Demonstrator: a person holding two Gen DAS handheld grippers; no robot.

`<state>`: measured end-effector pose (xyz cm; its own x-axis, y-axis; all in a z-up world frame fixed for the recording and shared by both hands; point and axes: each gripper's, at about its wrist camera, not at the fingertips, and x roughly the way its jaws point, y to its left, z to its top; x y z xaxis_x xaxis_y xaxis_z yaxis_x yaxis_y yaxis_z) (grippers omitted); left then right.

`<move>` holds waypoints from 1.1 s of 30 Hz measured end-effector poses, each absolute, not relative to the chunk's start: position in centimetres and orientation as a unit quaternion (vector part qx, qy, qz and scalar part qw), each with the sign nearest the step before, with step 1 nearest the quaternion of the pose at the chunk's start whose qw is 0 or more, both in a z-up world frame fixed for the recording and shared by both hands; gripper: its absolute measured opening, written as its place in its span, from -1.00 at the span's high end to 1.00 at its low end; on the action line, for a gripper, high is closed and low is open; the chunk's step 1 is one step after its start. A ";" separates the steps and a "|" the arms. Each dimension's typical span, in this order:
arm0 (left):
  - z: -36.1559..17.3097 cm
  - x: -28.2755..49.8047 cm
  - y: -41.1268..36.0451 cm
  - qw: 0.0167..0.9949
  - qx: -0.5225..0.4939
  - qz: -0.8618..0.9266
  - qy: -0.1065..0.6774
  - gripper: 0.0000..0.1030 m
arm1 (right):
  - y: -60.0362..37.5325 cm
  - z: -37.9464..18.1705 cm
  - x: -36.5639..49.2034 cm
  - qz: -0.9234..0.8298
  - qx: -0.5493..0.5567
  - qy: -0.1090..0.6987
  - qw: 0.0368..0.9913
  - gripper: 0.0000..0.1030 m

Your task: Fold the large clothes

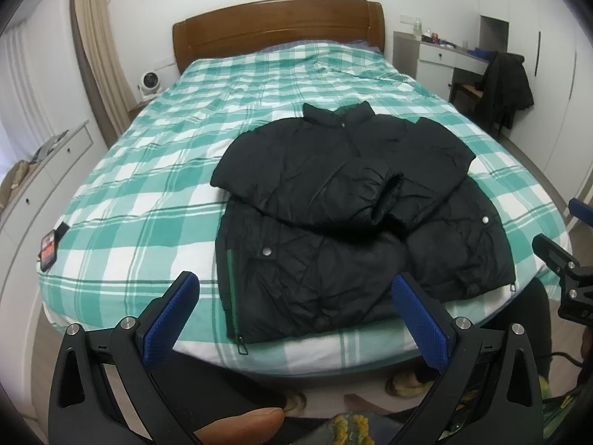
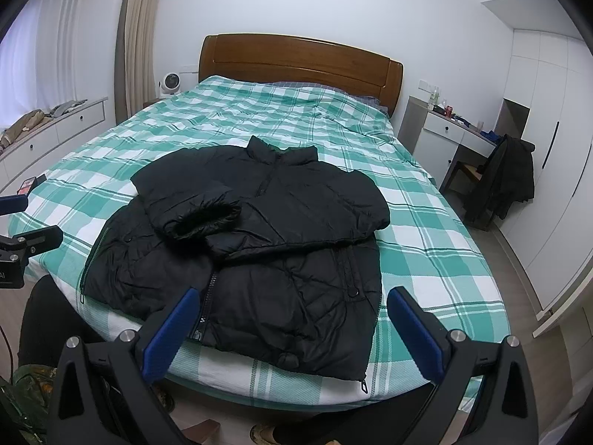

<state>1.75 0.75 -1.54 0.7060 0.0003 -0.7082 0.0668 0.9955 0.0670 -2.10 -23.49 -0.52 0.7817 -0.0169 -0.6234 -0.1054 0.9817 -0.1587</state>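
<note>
Jaws wide apart on both, holding nothing: left gripper [image 1: 294,298] and right gripper [image 2: 292,311] hover over the foot of the bed, w/ blue ribbed pads [image 1: 420,319]. Black quilted puffer jacket [image 1: 355,218] lies flat on the green-and-white checked bedspread [image 1: 148,185], sleeves crossed over the chest, hem nearest the grippers. Looks like sleeve step is done; next prob. pinch both hem corners, fold up twd collar. Puffy fabric may spring back.
</note>
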 end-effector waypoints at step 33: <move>-1.7 2.8 0.5 0.922 0.059 -0.013 0.383 -0.99 | -23.8 -1.4 -0.8 0.013 -0.080 0.360 0.929 -1.00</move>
